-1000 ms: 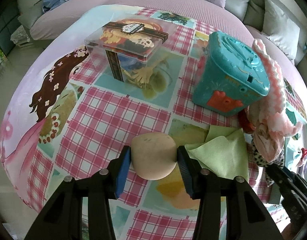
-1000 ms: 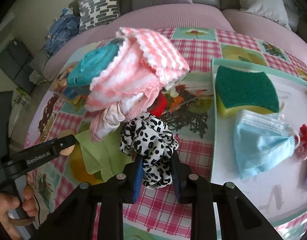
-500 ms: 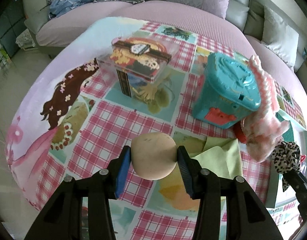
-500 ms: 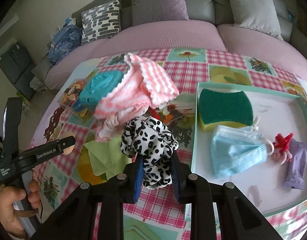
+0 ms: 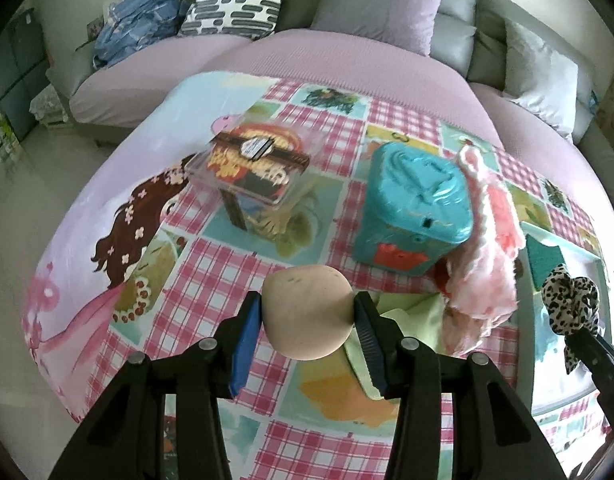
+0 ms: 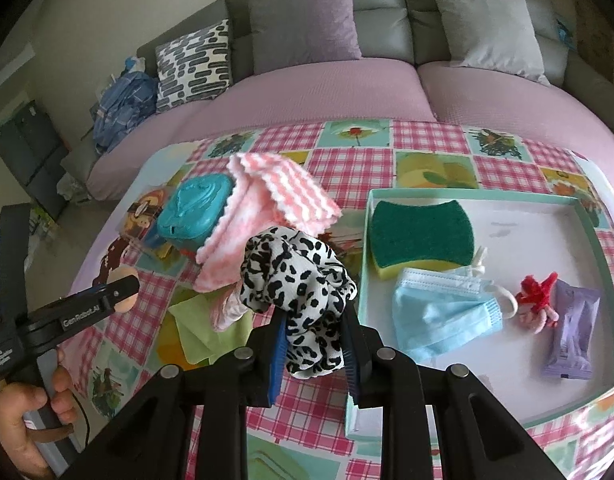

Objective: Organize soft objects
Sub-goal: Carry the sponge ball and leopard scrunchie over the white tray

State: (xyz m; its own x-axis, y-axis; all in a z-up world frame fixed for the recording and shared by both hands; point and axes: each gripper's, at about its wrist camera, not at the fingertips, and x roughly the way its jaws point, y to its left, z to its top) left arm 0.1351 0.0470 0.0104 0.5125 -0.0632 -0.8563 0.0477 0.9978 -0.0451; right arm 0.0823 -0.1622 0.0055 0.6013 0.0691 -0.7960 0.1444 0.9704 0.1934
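Two claws, both lifted higher above the table than a second ago.

Left wrist view: the left claw [image 5: 308,316] pinches a beige ball [image 5: 308,312], now held well above the cloth [image 5: 243,280], nearer the camera than the teal box [image 5: 417,216]. Right wrist view: the right claw [image 6: 313,344] pinches a spotted scrunchie [image 6: 297,280], raised beside the tray [image 6: 611,272], right of the teal box [image 6: 195,212]; more of the tray shows than before.

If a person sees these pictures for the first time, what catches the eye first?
Probably the two held things: a beige soft ball in the left claw and a leopard-print scrunchie in the right claw, both above the table. Next, the teal box, draped with a pink cloth.
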